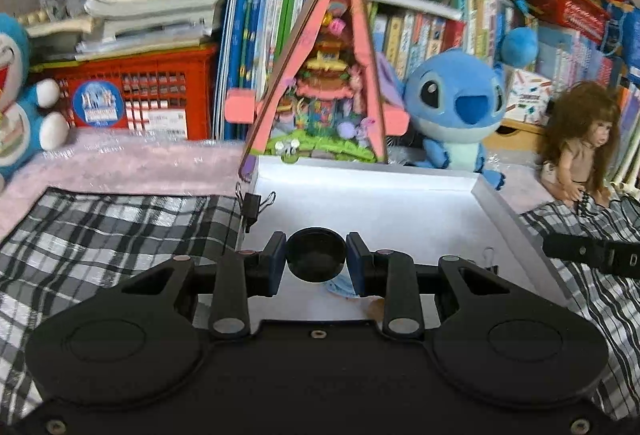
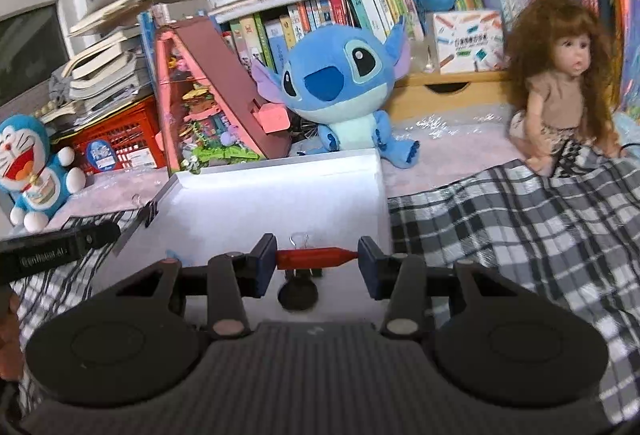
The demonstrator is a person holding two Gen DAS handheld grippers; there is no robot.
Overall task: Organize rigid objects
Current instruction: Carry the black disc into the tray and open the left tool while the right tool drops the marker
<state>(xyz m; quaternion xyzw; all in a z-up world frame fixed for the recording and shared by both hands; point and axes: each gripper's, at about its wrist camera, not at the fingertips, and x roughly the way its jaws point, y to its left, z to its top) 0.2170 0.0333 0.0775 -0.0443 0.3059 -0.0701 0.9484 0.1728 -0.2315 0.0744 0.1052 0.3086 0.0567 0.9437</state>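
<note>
Left gripper (image 1: 316, 259): jaws drawn narrow, blue pads pressed on either side of a round black plastic cap or lid (image 1: 316, 255), held by its rim with the hollow facing the camera. It hangs above the near half of a shallow white cardboard tray (image 1: 494, 197), apparently so that the piece can be set down inside.

Right gripper (image 2: 317, 259): jaws partly closed, pads clamped on the two ends of a slim red plastic cylinder with one tapered end (image 2: 316, 258), carried crosswise and level. It is held over the tray's near edge, close to the right wall (image 2: 379, 191); the end-to-end grip likely keeps the piece from rolling.

Tray contents: a second black round piece (image 2: 298, 295) below the red cylinder; whether it rests on the floor is unclear. Black binder clips (image 1: 256, 203) pinch the left wall near the far left corner.

Surround: black-and-white checked cloth (image 1: 112, 231) lies on both sides of the tray; a blue plush toy (image 2: 340, 87) sits beyond the far edge.
</note>
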